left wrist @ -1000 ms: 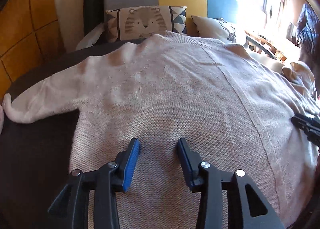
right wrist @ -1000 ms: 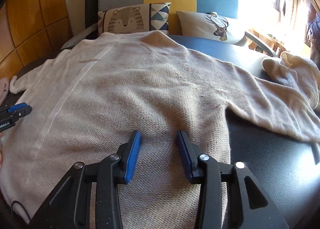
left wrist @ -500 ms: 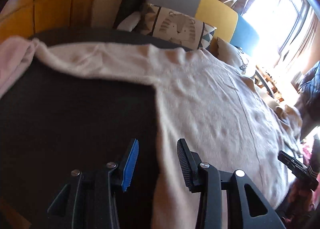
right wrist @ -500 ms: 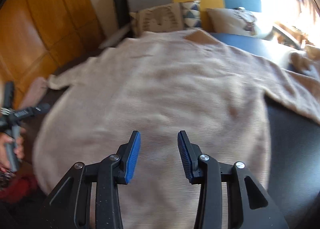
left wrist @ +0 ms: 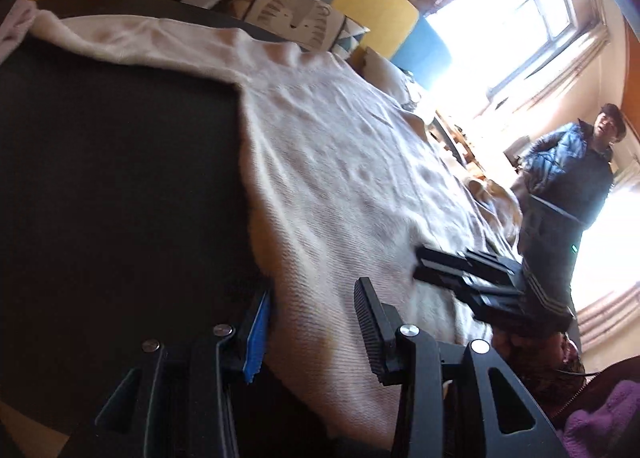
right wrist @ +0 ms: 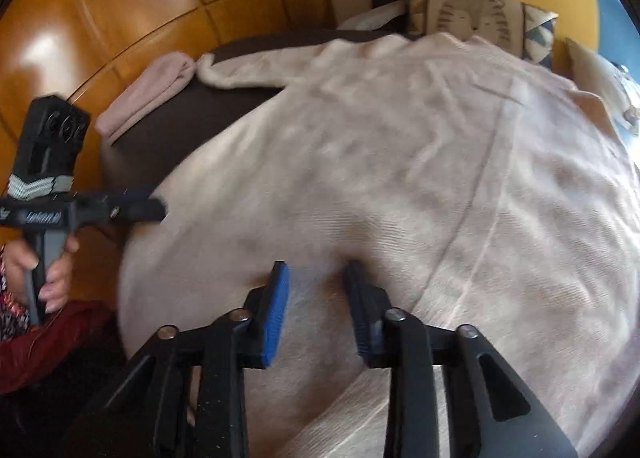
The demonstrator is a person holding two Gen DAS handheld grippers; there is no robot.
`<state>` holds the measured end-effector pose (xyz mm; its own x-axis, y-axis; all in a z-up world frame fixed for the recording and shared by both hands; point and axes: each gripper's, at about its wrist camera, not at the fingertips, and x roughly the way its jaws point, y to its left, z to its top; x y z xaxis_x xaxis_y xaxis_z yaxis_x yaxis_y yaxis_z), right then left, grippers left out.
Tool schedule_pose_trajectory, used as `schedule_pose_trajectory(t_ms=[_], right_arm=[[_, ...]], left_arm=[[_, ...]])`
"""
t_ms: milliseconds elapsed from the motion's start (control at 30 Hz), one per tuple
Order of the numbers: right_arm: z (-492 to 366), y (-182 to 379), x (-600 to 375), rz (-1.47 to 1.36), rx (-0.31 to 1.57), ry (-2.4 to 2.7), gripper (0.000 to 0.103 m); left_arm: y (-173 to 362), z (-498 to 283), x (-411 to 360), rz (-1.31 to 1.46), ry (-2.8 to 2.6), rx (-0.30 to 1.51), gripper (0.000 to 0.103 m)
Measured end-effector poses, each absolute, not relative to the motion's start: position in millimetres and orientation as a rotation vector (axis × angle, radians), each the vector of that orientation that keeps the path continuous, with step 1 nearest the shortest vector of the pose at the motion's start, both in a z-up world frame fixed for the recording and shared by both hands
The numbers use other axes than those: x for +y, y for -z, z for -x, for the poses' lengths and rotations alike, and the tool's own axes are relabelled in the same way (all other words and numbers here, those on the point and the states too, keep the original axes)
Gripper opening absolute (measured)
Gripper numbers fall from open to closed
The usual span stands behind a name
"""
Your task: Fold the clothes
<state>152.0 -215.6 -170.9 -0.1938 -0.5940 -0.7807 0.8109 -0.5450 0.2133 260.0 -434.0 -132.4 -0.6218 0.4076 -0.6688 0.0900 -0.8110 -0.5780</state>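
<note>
Sweater (right wrist: 400, 178) is spread ahead of both tools; left gripper (left wrist: 312, 322) is held released over its hem corner, right gripper (right wrist: 318, 298) has just been closing on hem knit, grip not confirmed. Only a thin pinch may be caught, so slippage is risked

a dark, leather-like seat (right wrist: 160, 126) carries everything. a beige knitted sweater (right wrist: 400, 178) lies spread flat across most of it, hem hanging over the near edge, one sleeve (right wrist: 244, 66) stretched toward the far left corner. just beside that cuff, a folded pale pink cloth (right wrist: 148, 94) rests at the left edge. patterned cushions (right wrist: 472, 14) lean along the far edge, behind the sweater's collar end
</note>
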Motion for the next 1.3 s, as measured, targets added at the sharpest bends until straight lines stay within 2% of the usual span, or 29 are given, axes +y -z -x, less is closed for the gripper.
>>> schedule_pose_trajectory(t_ms=[33, 100, 267, 333, 467, 633, 767, 900, 1067, 1100, 1133, 1300], right_arm=[[-146, 172, -213, -1.091, 0.274, 1.894, 0.023], [-136, 176, -209, -1.116, 0.206, 1.894, 0.019], [-120, 182, -198, -1.16, 0.076, 1.878, 0.01], [-113, 186, -192, -1.191, -0.004, 1.858, 0.002], [-104, 191, -181, -1.24, -0.139, 1.817, 0.0], [-114, 183, -188, -1.208, -0.041, 1.867, 0.0], [-115, 181, -190, -1.198, -0.021, 1.888, 0.0], [-115, 183, -187, -1.208, -0.044, 1.886, 0.0], [-115, 182, -186, -1.207, -0.056, 1.893, 0.0], [-115, 182, -185, -1.208, -0.062, 1.892, 0.0], [-114, 183, -185, -1.21, -0.068, 1.892, 0.0], [-114, 183, -183, -1.208, -0.07, 1.892, 0.0]], left_arm=[[131, -256, -430, 1.247, -2.502, -0.853, 0.041], [129, -249, -423, 1.212, -2.445, -0.831, 0.041], [127, -236, -422, 1.114, -2.233, -0.904, 0.041], [129, -236, -424, 1.134, -2.149, -0.905, 0.041], [144, -239, -425, 1.281, -2.018, -0.843, 0.041], [137, -258, -416, 1.306, -1.991, -0.738, 0.041], [132, -257, -405, 1.227, -2.04, -0.742, 0.041], [118, -260, -402, 1.124, -2.128, -0.729, 0.027], [98, -277, -425, 1.024, -2.149, -0.838, 0.023], [94, -282, -431, 1.012, -2.162, -0.852, 0.017], [91, -288, -436, 0.999, -2.176, -0.864, 0.016], [83, -314, -453, 1.069, -2.269, -0.822, 0.013]])
